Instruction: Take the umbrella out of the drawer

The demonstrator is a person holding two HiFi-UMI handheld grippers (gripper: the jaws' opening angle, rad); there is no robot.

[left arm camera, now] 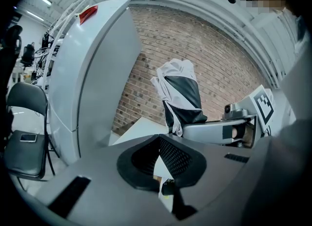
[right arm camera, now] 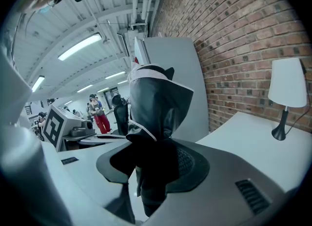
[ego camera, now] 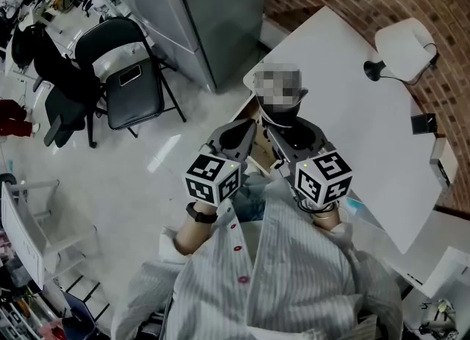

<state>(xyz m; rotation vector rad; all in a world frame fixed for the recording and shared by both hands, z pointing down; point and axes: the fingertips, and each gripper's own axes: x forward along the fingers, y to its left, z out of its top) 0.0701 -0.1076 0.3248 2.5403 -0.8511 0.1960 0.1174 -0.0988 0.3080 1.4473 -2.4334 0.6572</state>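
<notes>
Right claw [right arm camera: 155, 157] is pinching the lower end of a folded umbrella [right arm camera: 157, 100], which stands upright out of its pads with grey, black and white fabric bunched loosely above the grip. The umbrella is held in the air in front of the person, above the near corner of the white desk [right arm camera: 253, 139]; no drawer shows in any view, so I judge the lift-out done and only the carrying clear or setting down left.

Doing that well calls for steady pressure on the bundle, since the slack fabric could let it slide or tip. A slow, level move should stop the top from swinging. Left claw [left arm camera: 158, 157], close beside the right one, looks pressed together on nothing, and it could open to steady the upper folds if the umbrella leans. Any landing spot should stay well apart from the table lamp [right arm camera: 286, 95] by the brick wall [right arm camera: 243, 30].
</notes>
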